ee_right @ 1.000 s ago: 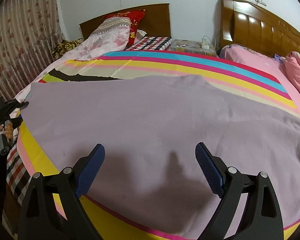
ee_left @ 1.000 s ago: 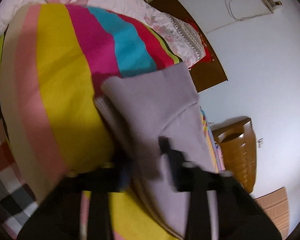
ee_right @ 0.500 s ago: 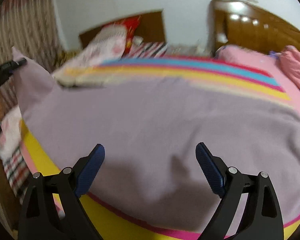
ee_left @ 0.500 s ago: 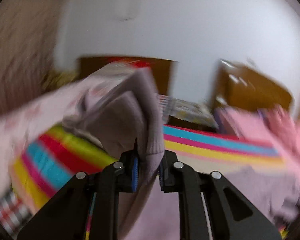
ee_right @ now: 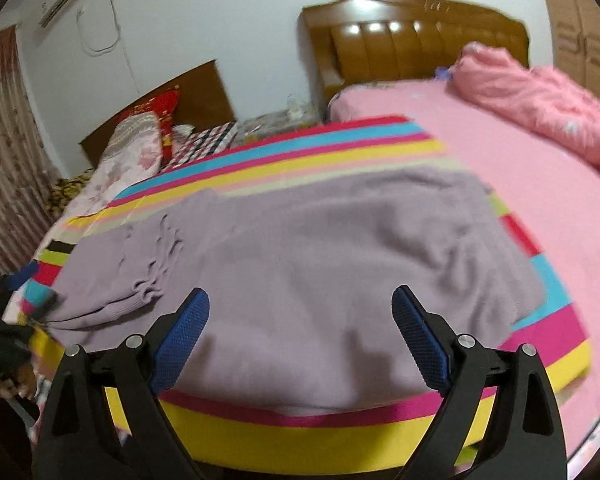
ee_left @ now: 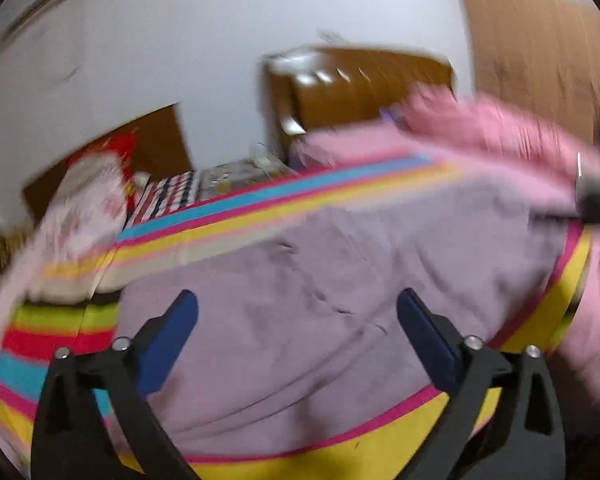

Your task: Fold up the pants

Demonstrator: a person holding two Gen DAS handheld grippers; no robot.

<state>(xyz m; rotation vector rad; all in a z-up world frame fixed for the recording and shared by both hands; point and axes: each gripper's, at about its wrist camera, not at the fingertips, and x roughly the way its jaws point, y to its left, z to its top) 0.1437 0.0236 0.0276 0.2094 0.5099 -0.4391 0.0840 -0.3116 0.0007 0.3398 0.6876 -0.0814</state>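
The lilac pants (ee_right: 308,248) lie spread on the striped bedspread (ee_right: 320,424), with one end folded over into a rumpled layer at the left (ee_right: 140,264). In the blurred left wrist view the pants (ee_left: 320,300) fill the middle. My left gripper (ee_left: 296,320) is open and empty above the pants. My right gripper (ee_right: 300,320) is open and empty over the near edge of the pants. The left gripper also shows at the left edge of the right wrist view (ee_right: 8,312).
A pink bed (ee_right: 520,168) with a bunched pink quilt (ee_right: 540,96) adjoins on the right. Wooden headboards (ee_right: 412,44) and pillows (ee_right: 136,144) stand at the back. A curtain (ee_right: 4,168) hangs at the left.
My left gripper has let go of the pants end it was carrying and now stands open. The pants end now lies folded over on the rest. My right gripper stays open.
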